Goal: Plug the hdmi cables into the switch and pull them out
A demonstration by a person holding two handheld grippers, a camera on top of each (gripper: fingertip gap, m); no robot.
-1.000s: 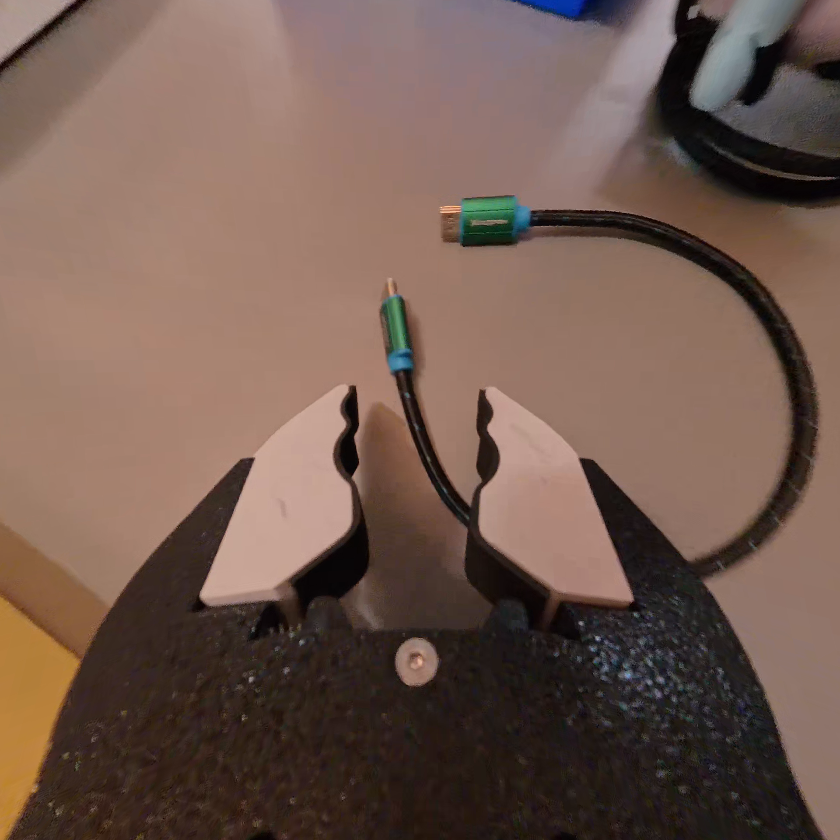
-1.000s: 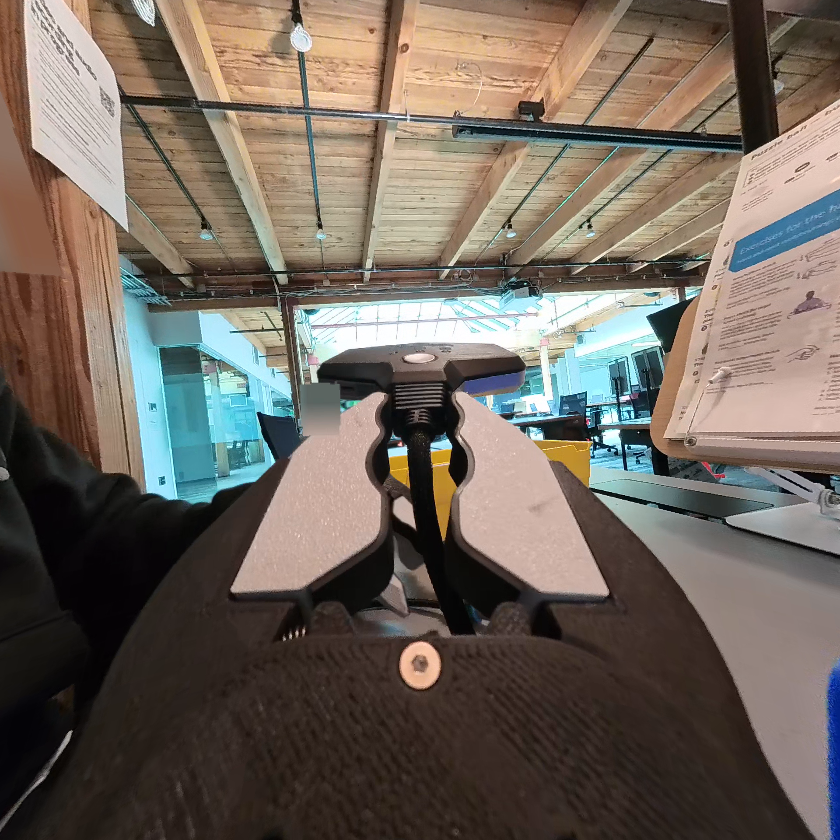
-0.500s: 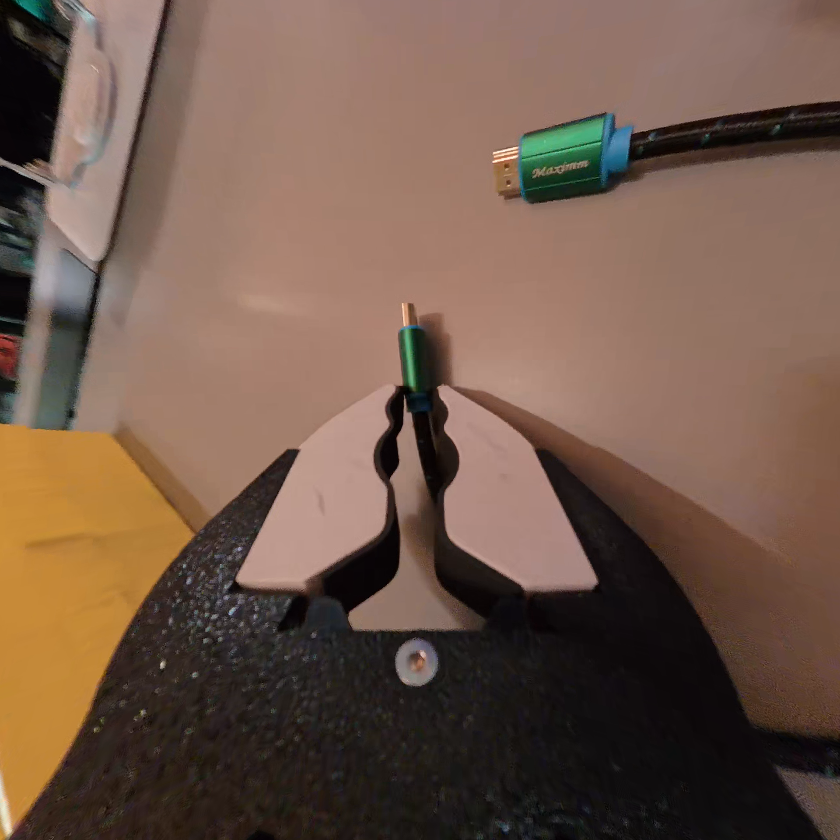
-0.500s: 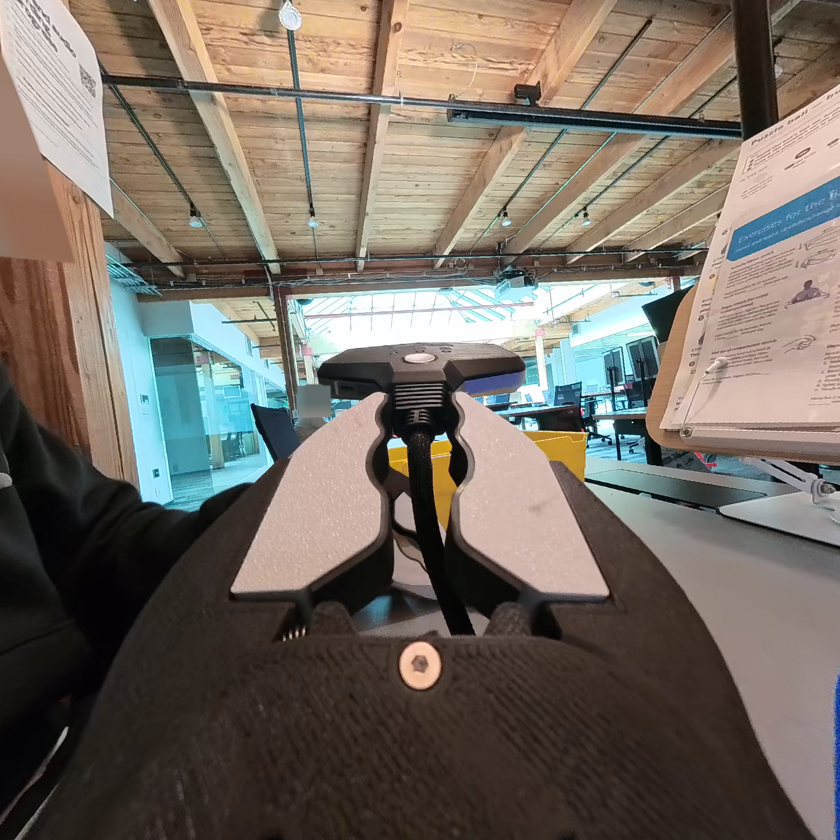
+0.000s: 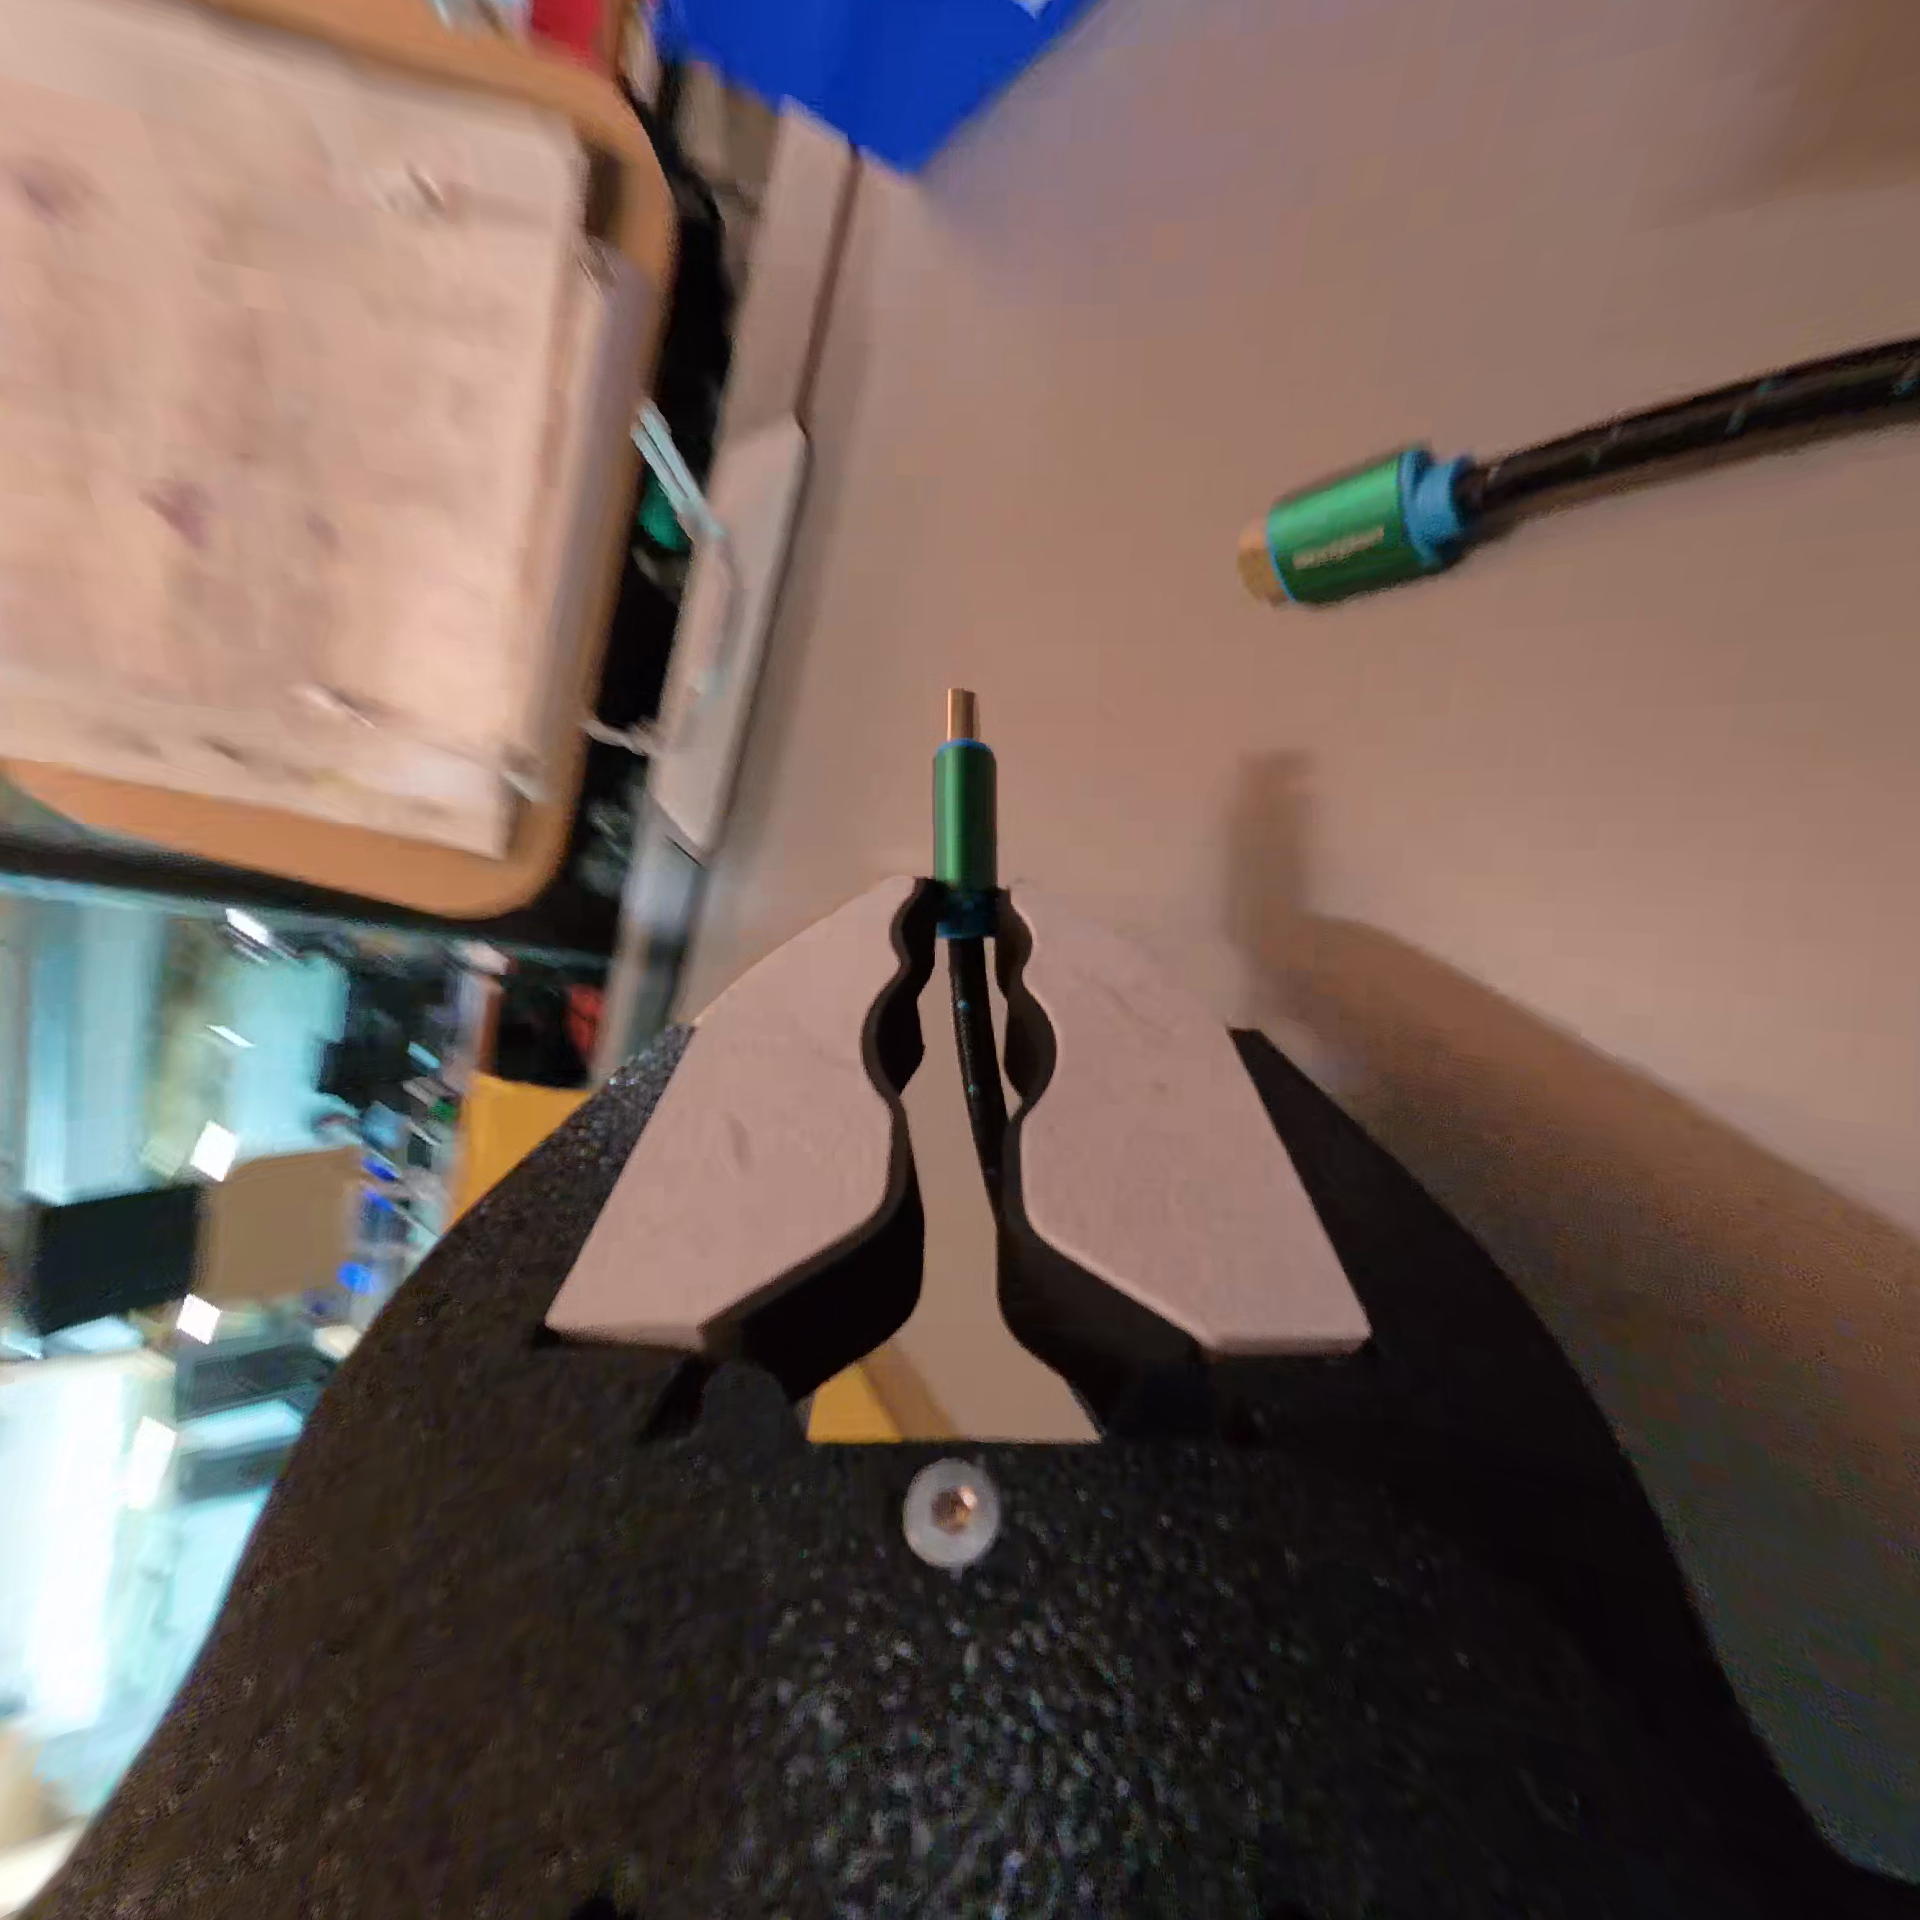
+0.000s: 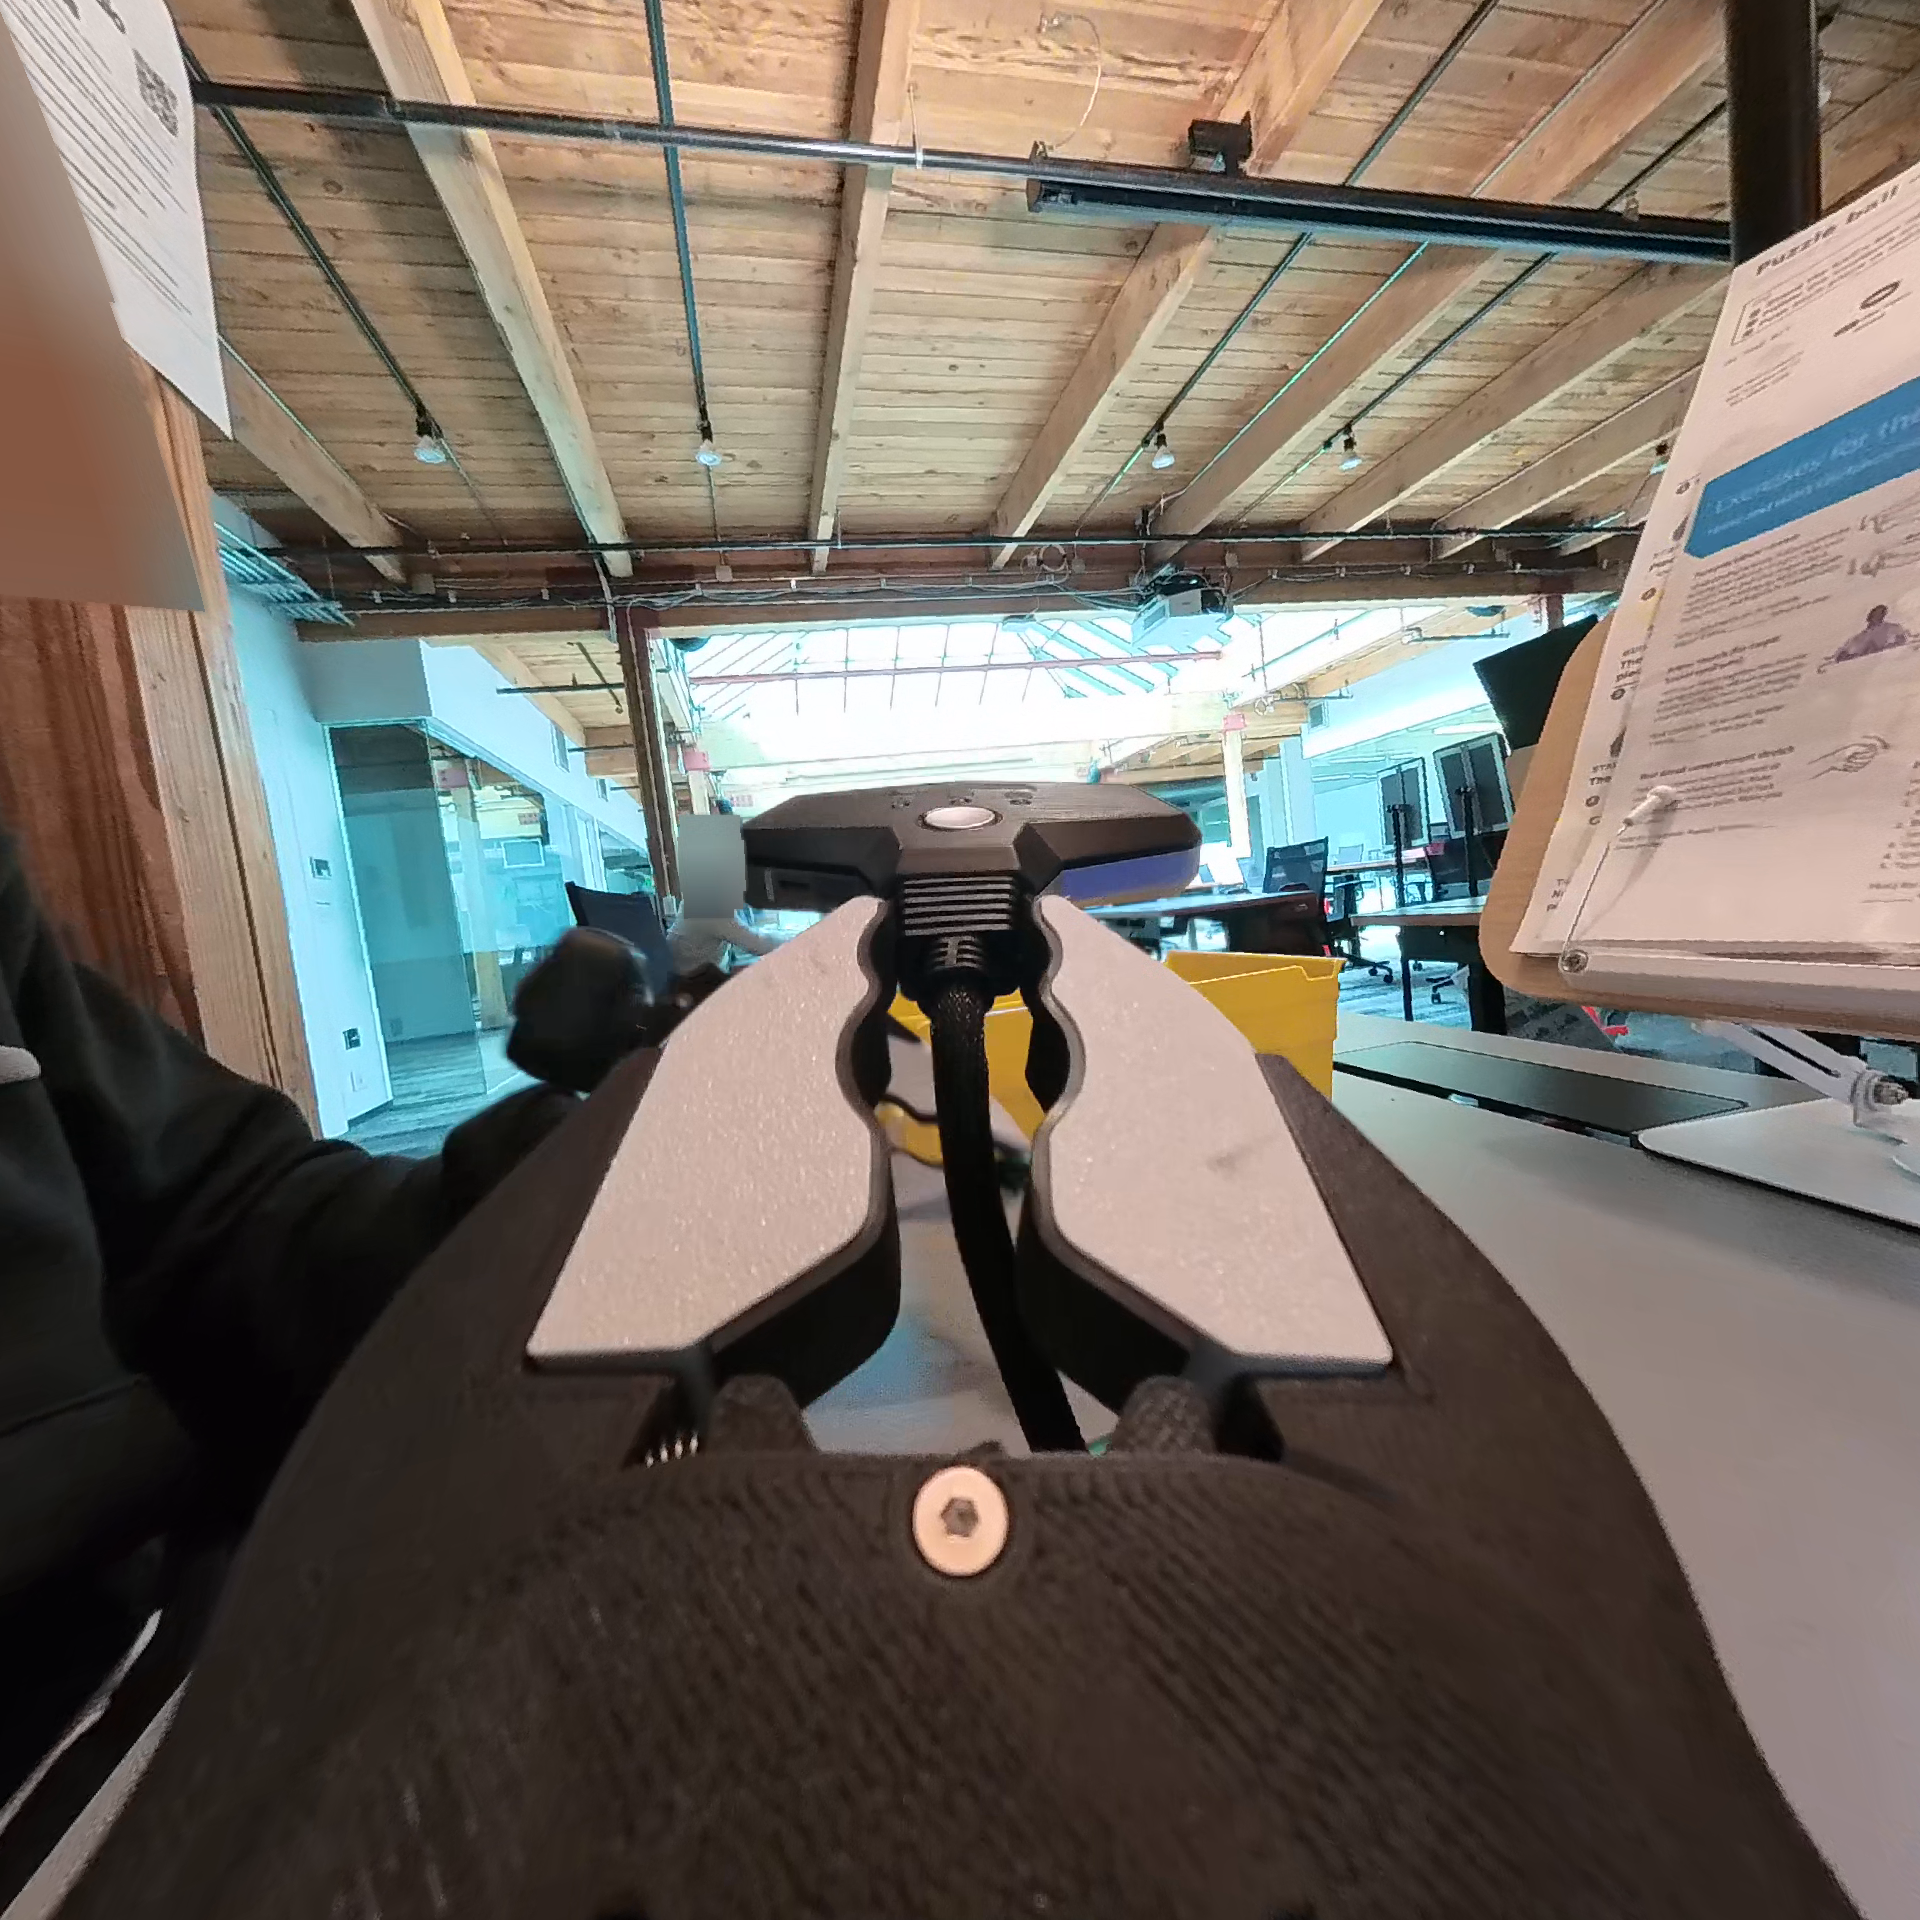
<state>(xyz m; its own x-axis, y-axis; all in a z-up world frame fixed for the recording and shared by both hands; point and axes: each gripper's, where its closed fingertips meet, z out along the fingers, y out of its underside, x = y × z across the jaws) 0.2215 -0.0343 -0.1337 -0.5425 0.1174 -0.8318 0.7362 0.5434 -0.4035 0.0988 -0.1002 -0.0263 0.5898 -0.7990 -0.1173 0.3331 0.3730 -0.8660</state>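
My left gripper (image 5: 961,902) is shut on a green HDMI plug (image 5: 963,805) at its blue collar. The plug sticks out past the fingertips, edge-on, lifted off the table, with its black braided cable running back between the fingers. A second green HDMI plug (image 5: 1351,535) lies on the table (image 5: 1299,260) to the upper right with its black cable (image 5: 1704,416). My right gripper (image 6: 958,914) is shut on the ribbed neck of the black switch (image 6: 971,836) and holds it up level in the air. The switch's own black cable (image 6: 982,1174) hangs back between the fingers.
A clipboard stand with papers (image 5: 281,447) and a blue box (image 5: 862,73) are at the far side in the left wrist view, blurred. In the right wrist view a paper stand (image 6: 1766,665), a yellow bin (image 6: 1247,1013) and a person's dark sleeve (image 6: 156,1195) are near.
My left gripper closed on the green plug's cable end and lifted it, turning leftward so the table edge and room come into view. My right gripper holds the switch nearly still.
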